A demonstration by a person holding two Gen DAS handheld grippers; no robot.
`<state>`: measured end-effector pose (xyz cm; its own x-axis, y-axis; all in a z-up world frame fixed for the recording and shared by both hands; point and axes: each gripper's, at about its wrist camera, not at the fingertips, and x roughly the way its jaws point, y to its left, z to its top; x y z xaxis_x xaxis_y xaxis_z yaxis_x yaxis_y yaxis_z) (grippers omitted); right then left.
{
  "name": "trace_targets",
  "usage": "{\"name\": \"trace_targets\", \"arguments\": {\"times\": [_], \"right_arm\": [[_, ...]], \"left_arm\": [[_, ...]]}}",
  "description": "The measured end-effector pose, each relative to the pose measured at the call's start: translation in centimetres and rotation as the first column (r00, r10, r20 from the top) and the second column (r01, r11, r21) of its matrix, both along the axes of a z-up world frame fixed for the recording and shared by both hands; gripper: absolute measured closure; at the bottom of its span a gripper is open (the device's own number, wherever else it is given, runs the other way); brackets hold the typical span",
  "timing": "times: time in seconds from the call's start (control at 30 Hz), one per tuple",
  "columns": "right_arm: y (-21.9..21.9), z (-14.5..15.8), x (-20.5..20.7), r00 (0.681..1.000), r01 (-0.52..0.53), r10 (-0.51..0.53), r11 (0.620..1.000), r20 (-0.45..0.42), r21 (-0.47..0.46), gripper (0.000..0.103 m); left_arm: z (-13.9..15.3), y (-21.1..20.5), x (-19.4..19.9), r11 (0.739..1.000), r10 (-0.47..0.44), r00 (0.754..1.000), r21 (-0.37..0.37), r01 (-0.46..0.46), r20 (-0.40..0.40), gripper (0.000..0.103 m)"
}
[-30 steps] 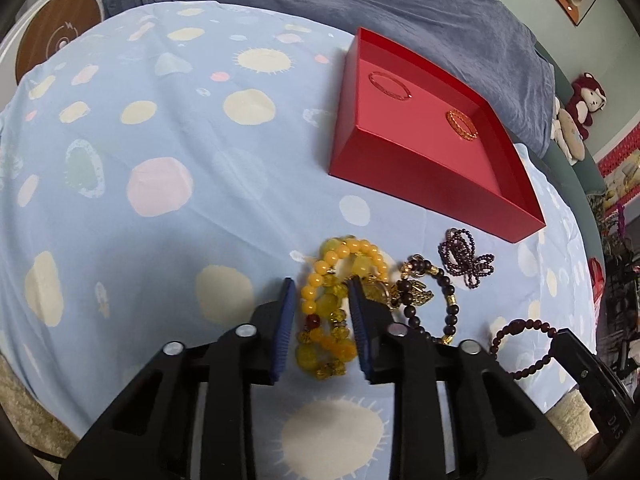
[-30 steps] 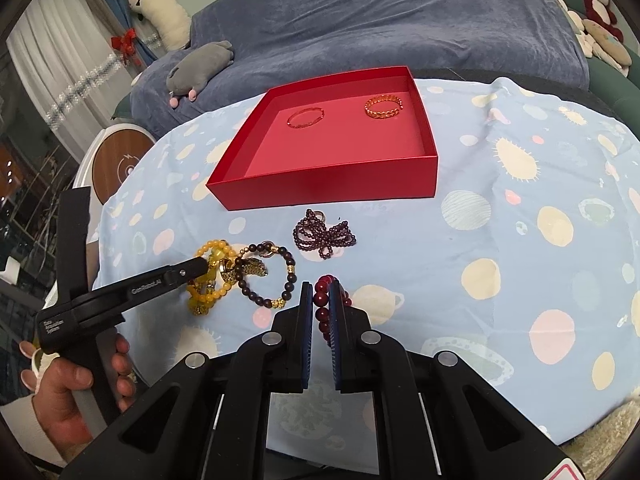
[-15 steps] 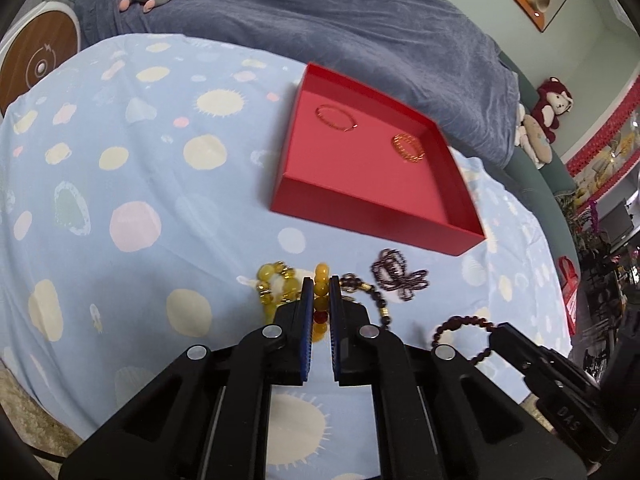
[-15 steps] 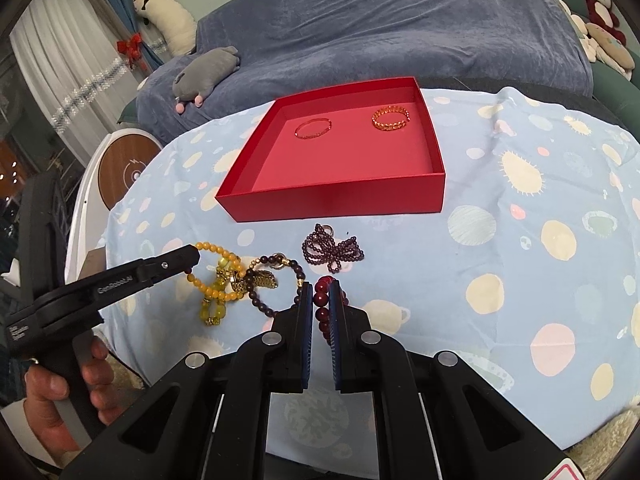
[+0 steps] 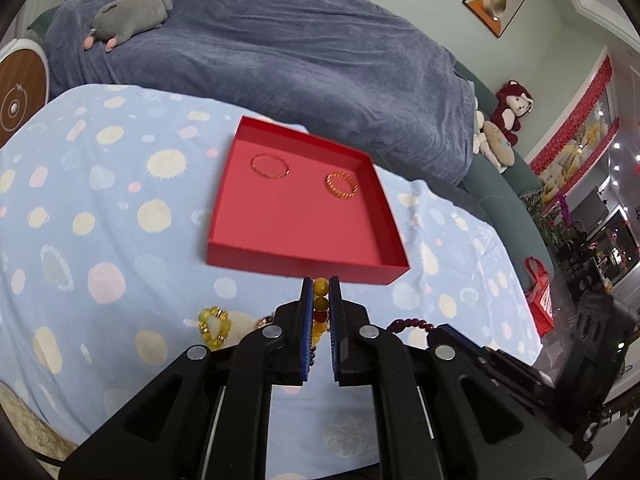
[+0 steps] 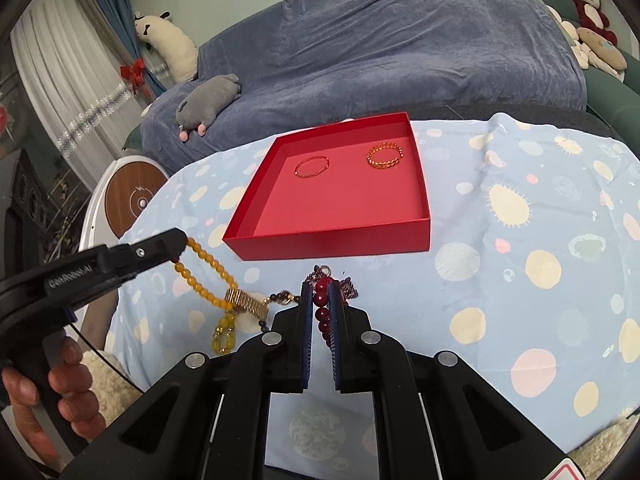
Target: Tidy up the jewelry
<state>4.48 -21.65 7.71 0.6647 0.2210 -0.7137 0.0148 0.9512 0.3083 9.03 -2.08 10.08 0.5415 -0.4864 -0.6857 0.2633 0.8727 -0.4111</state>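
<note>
My left gripper (image 5: 320, 286) is shut on a yellow bead bracelet (image 5: 319, 300) and holds it lifted above the table; in the right wrist view the bracelet (image 6: 208, 260) hangs from that gripper (image 6: 180, 246), with a gold coil charm (image 6: 245, 303) at its low end. My right gripper (image 6: 320, 290) is shut on a dark red bead bracelet (image 6: 321, 308), lifted. The red tray (image 5: 304, 266) (image 6: 332, 246) lies ahead and holds a thin gold bangle (image 5: 270, 166) (image 6: 312, 166) and a gold chain ring (image 5: 341, 185) (image 6: 384, 155).
On the blue spotted cloth (image 6: 520, 280) lie a yellow crystal bracelet (image 5: 214, 326) (image 6: 224, 334), a dark brown bead bracelet (image 6: 280, 300) and a purple bead cluster (image 6: 348, 286). A blue covered sofa (image 5: 280, 52) with a grey plush toy (image 5: 128, 12) stands behind.
Both grippers have risen and moved toward the tray. The yellow bracelet has come up off the cloth in the left gripper; the red one has risen in the right.
</note>
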Motion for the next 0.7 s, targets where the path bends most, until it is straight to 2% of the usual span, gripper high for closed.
{"name": "trace_targets", "arguments": {"times": [0.3, 0.47, 0.53, 0.63, 0.7], "right_arm": [[-0.8, 0.0, 1.6, 1.0, 0.013, -0.013, 1.0, 0.012, 0.001, 0.096], [-0.9, 0.1, 2.4, 1.0, 0.014, -0.014, 1.0, 0.017, 0.007, 0.096], [-0.8, -0.3, 2.5, 1.0, 0.008, -0.008, 1.0, 0.008, 0.005, 0.096], [-0.4, -1.0, 2.2, 1.0, -0.001, 0.001, 1.0, -0.013, 0.008, 0.096], [-0.1, -1.5, 1.9, 1.0, -0.004, 0.004, 1.0, -0.026, 0.009, 0.096]], "left_arm": [[1.8, -0.4, 2.3, 0.999, -0.001, 0.999, -0.046, 0.002, 0.033, 0.096], [1.6, -0.5, 2.8, 0.999, -0.01, 1.0, -0.036, 0.011, 0.026, 0.096], [0.3, -0.5, 2.5, 1.0, -0.016, 1.0, -0.013, 0.016, 0.002, 0.096], [-3.6, -0.2, 2.0, 1.0, -0.001, 0.995, 0.024, 0.003, -0.097, 0.096], [-5.4, 0.0, 1.4, 0.999, 0.014, 0.992, 0.046, -0.008, -0.124, 0.096]]}}
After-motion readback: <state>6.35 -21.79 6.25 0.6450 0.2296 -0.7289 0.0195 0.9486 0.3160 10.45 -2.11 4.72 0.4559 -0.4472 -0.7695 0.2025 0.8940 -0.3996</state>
